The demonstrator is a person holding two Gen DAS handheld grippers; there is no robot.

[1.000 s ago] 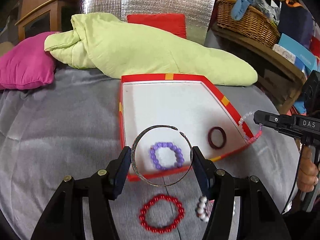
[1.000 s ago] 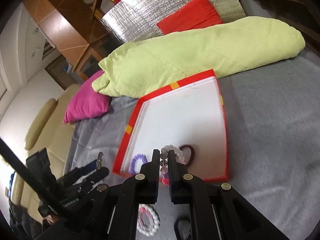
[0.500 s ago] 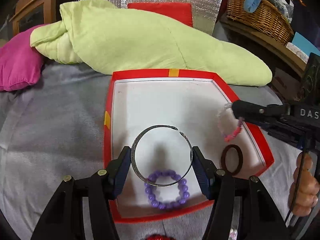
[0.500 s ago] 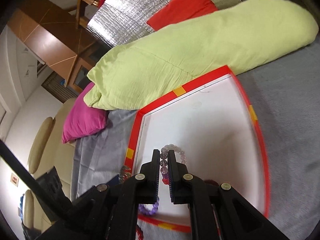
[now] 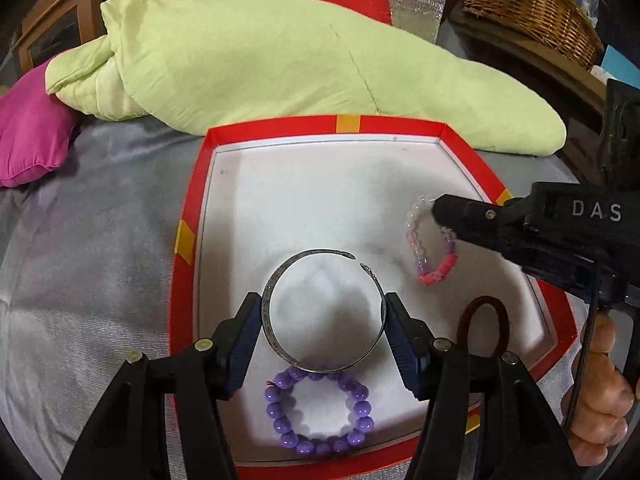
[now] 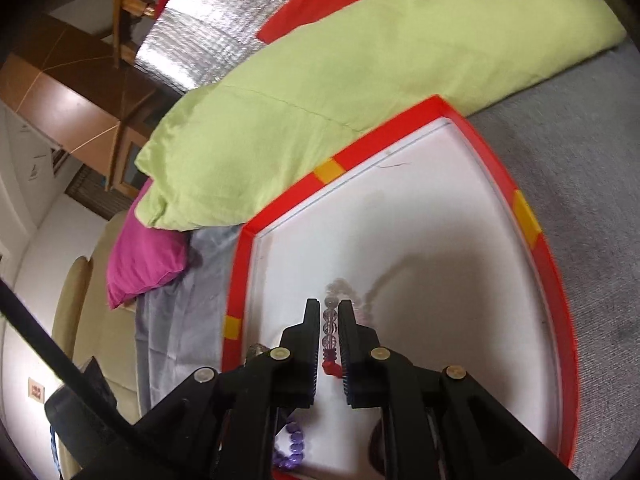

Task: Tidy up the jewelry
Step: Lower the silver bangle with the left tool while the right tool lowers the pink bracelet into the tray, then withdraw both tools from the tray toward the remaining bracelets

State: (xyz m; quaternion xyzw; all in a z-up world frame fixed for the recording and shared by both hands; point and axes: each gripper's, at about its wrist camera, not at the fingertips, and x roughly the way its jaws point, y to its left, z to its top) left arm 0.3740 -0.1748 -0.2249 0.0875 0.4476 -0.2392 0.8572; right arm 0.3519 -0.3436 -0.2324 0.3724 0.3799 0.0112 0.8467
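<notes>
A red-rimmed white tray lies on the grey bed cover; it also shows in the right wrist view. My left gripper is shut on a silver open bangle and holds it above the tray's near half. A purple bead bracelet and a dark brown hair tie lie in the tray. My right gripper is shut on a clear, pink and red bead bracelet, which hangs over the tray's right side.
A light green folded blanket lies just behind the tray. A magenta pillow is at the far left. A wicker basket stands on a wooden shelf at the back right. Grey cover surrounds the tray.
Both grippers moved forward over the tray with their bracelets still held. The red bead bracelet and white beads in front of the tray have dropped out of view.
</notes>
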